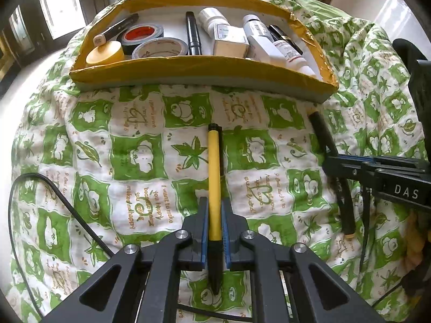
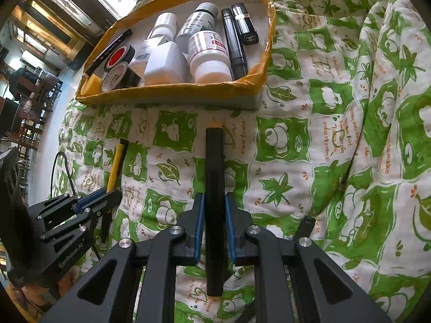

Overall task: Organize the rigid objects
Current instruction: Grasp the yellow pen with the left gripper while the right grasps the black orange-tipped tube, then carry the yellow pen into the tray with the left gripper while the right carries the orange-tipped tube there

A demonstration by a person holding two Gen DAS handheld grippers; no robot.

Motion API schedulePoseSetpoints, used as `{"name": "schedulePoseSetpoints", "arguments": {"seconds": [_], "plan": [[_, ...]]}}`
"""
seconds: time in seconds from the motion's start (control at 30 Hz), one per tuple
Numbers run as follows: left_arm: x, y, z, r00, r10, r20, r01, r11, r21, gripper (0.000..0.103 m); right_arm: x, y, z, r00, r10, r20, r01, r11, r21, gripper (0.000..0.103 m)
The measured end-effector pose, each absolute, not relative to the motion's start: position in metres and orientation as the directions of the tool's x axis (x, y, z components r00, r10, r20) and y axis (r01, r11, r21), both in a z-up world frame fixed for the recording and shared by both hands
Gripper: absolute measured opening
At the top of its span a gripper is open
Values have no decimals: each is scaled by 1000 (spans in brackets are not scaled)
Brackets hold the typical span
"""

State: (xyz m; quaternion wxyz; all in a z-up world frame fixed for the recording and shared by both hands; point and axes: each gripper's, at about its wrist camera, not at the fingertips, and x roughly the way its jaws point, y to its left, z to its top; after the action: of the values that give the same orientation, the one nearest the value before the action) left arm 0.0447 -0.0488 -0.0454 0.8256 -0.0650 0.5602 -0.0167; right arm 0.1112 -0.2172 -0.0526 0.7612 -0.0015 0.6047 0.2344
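Observation:
My left gripper is shut on a yellow pen with a black tip, held above the green-and-white quilt and pointing toward the yellow-rimmed box. My right gripper is shut on a black pen with an orange end, also pointing at the box. Each gripper shows in the other's view: the right one with the black pen, the left one with the yellow pen.
The box holds tape rolls, white bottles, black markers and a lipstick. A black cable crosses the quilt at left. The quilt bulges in folds to the right.

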Motion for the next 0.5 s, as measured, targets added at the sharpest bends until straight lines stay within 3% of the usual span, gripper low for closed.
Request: {"name": "schedulePoseSetpoints", "arguments": {"seconds": [0.5], "plan": [[45,-53,-45,383,-101,-918,-44,991,-127,8,107,-209,-57,158,316,-936,-388,891,235,15]]}}
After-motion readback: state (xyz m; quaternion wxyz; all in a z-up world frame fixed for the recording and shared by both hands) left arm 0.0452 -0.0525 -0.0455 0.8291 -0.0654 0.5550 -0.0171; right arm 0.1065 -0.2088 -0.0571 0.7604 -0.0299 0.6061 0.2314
